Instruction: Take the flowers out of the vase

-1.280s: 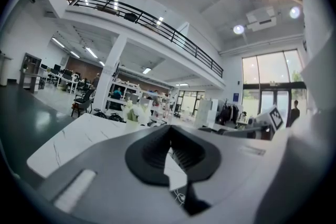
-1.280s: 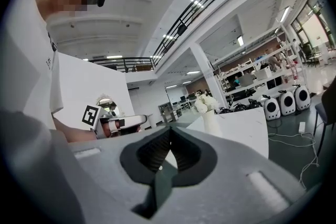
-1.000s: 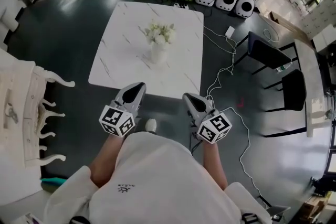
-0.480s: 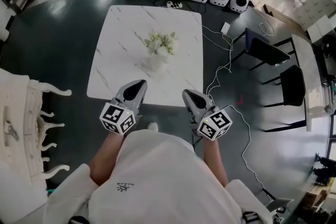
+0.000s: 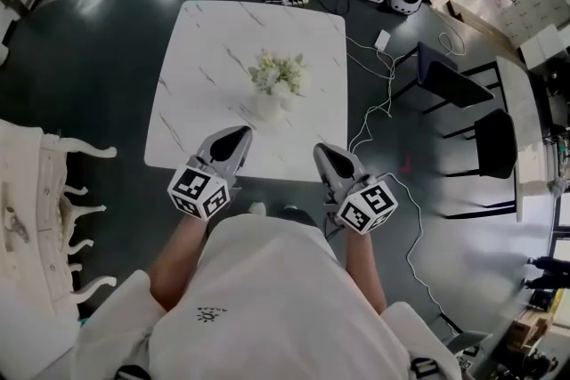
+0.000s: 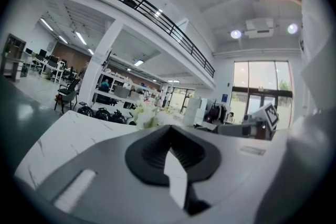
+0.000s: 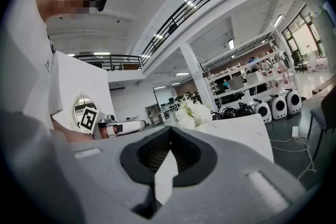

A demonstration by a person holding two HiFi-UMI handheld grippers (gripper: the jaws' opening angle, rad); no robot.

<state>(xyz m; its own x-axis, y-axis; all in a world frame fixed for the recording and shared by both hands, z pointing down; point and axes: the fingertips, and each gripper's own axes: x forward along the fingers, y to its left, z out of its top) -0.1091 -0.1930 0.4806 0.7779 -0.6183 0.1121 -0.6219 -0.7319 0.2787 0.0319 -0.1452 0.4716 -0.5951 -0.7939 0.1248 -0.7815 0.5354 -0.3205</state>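
Both claws are nearer the table than they were a second ago. The person has stepped closer. Now the tips of the grey left claw [image 5: 235,136] and the grey right claw [image 5: 322,152] reach over the near edge of the square white marble table [image 5: 200,40]. A second ago they only just came up to that edge. So the reach is only starting, and nothing is grabbed yet.

The left claw's jaws are pressed together with nothing between them. The right claw's jaws look the same, pressed together and empty. I think they must spread before they can take a stem.

The bunch of white and pale green flowers [image 5: 279,72] sits in the small white vase [image 5: 267,106]. The vase is near the middle of the table, ahead of both claws and well apart from them. It stands upright. Its long line runs up and down, with the mouth on top, and the flowers poke up out of it. So I think the pull has to go straight up, while something keeps the vase from tipping.
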